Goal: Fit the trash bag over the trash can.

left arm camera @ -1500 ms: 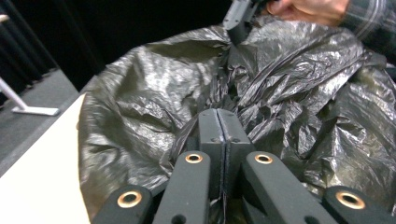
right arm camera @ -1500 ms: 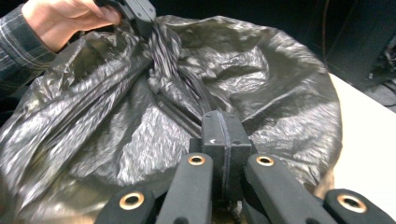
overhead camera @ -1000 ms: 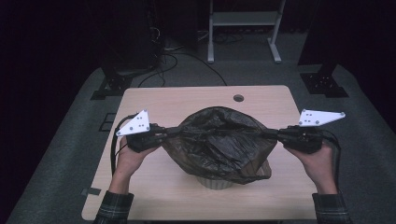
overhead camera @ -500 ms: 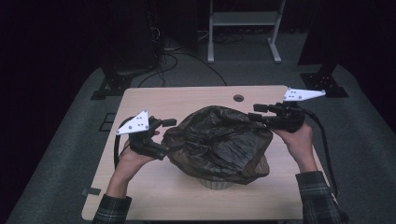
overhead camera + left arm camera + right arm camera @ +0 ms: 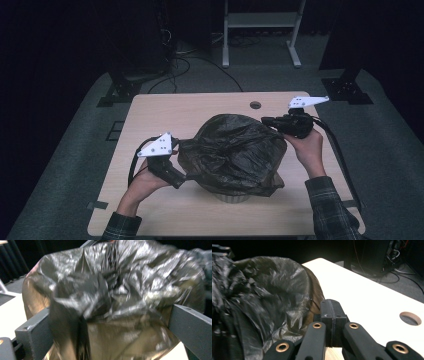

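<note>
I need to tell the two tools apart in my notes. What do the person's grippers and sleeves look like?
Both the left gripper and the right gripper are black, each topped by a grey three-cornered plate with dark dots and trailing a black cable. The sleeves are dark plaid.

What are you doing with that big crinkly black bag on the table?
A person is fitting a black plastic bag over a small white bin on a wooden table. The left gripper is at the bag's near left side; its jaws have just been opening and stand wide with bag plastic between them. The right gripper is at the bag's far right edge, its jaws pressed shut; whether they pinch any plastic is hard to tell.
</note>
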`<state>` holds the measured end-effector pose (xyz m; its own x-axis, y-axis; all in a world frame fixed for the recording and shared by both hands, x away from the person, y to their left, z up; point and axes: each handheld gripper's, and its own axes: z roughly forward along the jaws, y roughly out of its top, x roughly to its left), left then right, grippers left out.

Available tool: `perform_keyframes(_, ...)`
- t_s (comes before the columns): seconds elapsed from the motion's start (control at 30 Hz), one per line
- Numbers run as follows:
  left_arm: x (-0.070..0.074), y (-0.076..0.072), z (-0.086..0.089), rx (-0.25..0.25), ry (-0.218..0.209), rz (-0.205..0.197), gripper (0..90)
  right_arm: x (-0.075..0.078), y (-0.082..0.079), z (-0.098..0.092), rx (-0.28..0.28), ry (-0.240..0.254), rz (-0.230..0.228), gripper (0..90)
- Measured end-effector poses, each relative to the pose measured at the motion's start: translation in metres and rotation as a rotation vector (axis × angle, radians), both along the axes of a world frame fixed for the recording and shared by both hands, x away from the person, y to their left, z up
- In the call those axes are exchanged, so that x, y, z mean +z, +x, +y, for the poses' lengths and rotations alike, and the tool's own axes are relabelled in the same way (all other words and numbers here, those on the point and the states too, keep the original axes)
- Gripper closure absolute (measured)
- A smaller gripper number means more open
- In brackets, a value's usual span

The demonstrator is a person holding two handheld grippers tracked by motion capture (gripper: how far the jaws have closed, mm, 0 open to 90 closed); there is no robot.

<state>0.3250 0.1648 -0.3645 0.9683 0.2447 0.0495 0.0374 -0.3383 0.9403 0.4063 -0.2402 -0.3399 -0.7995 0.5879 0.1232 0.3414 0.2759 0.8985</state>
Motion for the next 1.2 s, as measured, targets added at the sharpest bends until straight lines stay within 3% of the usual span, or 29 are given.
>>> perform_keyframes(0.07,-0.007,0.001,-0.003,0.001,0.031,0.006,0.0,-0.004,0.0,-0.002,-0.012,-0.004,0.003,90.0)
perform_keyframes(0.2,-0.022,0.004,-0.01,0.004,0.048,0.025,0.0,-0.008,-0.002,-0.01,-0.042,-0.004,0.003,90.0)
perform_keyframes(0.27,-0.024,0.004,-0.011,0.001,0.039,0.027,0.0,-0.007,-0.005,-0.018,-0.067,0.022,0.0,65.6)
perform_keyframes(0.37,-0.024,0.003,-0.011,-0.001,0.024,0.019,0.0,-0.002,-0.016,-0.031,-0.08,0.064,-0.017,54.3)
perform_keyframes(0.47,-0.026,0.002,-0.012,-0.001,0.02,0.013,0.0,0.0,-0.034,-0.047,-0.085,0.083,-0.036,49.5)
perform_keyframes(0.7,-0.028,0.001,-0.012,0.006,0.007,0.019,0.0,-0.009,-0.078,-0.067,-0.043,0.113,-0.033,38.3)
perform_keyframes(0.8,-0.028,0.001,-0.012,0.007,-0.001,0.021,0.0,-0.016,-0.093,-0.065,-0.024,0.092,-0.026,33.2)
perform_keyframes(1.07,-0.028,0.001,-0.009,0.011,-0.012,0.027,0.0,-0.033,-0.141,-0.052,0.077,0.114,-0.016,31.3)
perform_keyframes(1.2,-0.028,0.0,-0.008,0.018,-0.014,0.029,0.0,-0.036,-0.155,-0.044,0.118,0.124,-0.007,30.2)
